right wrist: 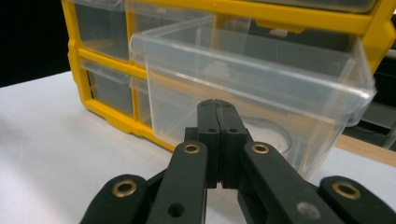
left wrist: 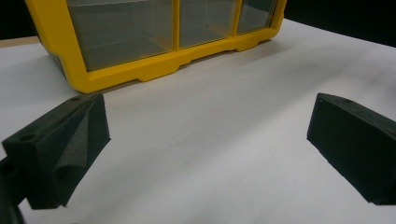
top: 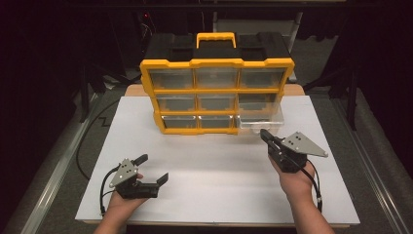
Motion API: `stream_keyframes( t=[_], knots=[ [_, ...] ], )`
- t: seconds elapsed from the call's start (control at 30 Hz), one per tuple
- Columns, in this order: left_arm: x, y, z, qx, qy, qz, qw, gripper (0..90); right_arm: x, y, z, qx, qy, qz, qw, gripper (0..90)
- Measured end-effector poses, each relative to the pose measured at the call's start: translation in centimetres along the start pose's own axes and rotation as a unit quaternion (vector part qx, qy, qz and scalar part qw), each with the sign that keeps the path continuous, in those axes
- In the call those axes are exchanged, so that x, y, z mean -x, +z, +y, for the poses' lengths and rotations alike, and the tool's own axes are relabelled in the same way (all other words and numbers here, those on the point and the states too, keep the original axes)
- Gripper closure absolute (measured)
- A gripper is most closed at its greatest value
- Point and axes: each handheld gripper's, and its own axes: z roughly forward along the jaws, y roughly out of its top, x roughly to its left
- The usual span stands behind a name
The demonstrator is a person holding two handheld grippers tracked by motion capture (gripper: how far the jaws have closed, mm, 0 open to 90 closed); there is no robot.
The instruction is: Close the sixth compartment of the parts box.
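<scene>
Clear drawer (top: 260, 124): pulled partway out of the bottom right slot of the organizer, its front sticking out past the yellow frame over the table; in the right gripper view (right wrist: 252, 88) it stands just beyond the jaw tips.
Right hand-held gripper (top: 265, 135): jaws pressed together with nothing between them, tips just in front of the drawer's front wall; touching or not, cannot tell.
Organizer (top: 216, 90): yellow-framed, black top, yellow handle, nine clear drawers, upright at the table's far middle.
Left hand-held gripper (top: 155, 169): jaws spread wide, empty, near the front left, well apart from the organizer.
Table (top: 214, 170): white top.
</scene>
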Motion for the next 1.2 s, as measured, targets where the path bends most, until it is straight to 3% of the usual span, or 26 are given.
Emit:
stream_keyframes(
  t=[1.2],
  knots=[
    [-0.03, -0.15, 0.03, 0.006, 0.001, -0.003, 1.0, 0.4, 0.63, 0.71, 1.12, -0.002, -0.004, -0.017, 0.9999, 90.0]
  ],
)
